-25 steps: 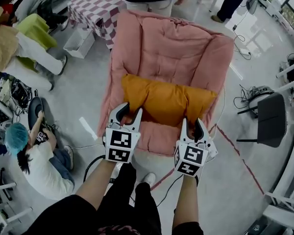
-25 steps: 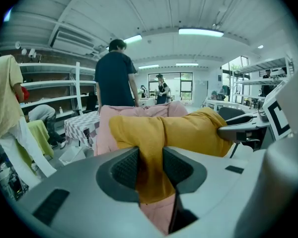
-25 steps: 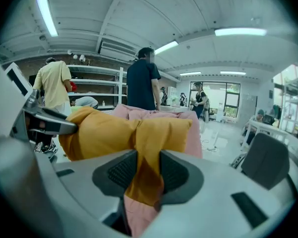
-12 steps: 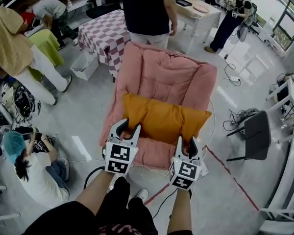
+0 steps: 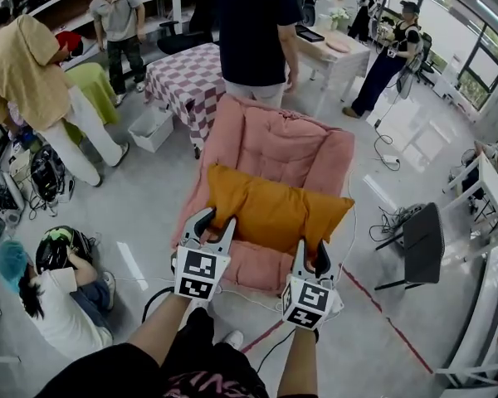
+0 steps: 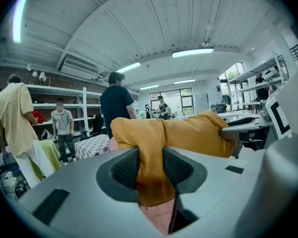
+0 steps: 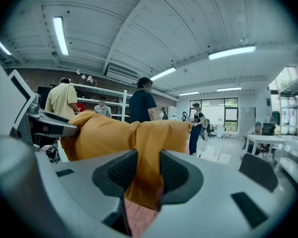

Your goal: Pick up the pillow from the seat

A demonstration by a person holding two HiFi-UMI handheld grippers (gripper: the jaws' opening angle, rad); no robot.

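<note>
An orange pillow (image 5: 274, 211) hangs lifted over the pink padded seat (image 5: 274, 152), held by its near edge. My left gripper (image 5: 215, 228) is shut on the pillow's left front corner; its dark pads (image 6: 126, 168) pinch a fold of orange fabric (image 6: 151, 167). My right gripper (image 5: 310, 252) is shut on the right front corner, with orange cloth (image 7: 144, 167) squeezed between its pads (image 7: 124, 170). Pink seat cushion shows just below both grips.
A person in a dark shirt (image 5: 253, 31) stands right behind the seat. A checkered table (image 5: 187, 77) is at the back left, a person in blue cap (image 5: 46, 293) sits on the floor at left, and a black chair (image 5: 419, 243) stands to the right.
The pillow has come up off the seat with both grippers, which kept their grip. The view has tilted up, showing more of the room behind the seat.
</note>
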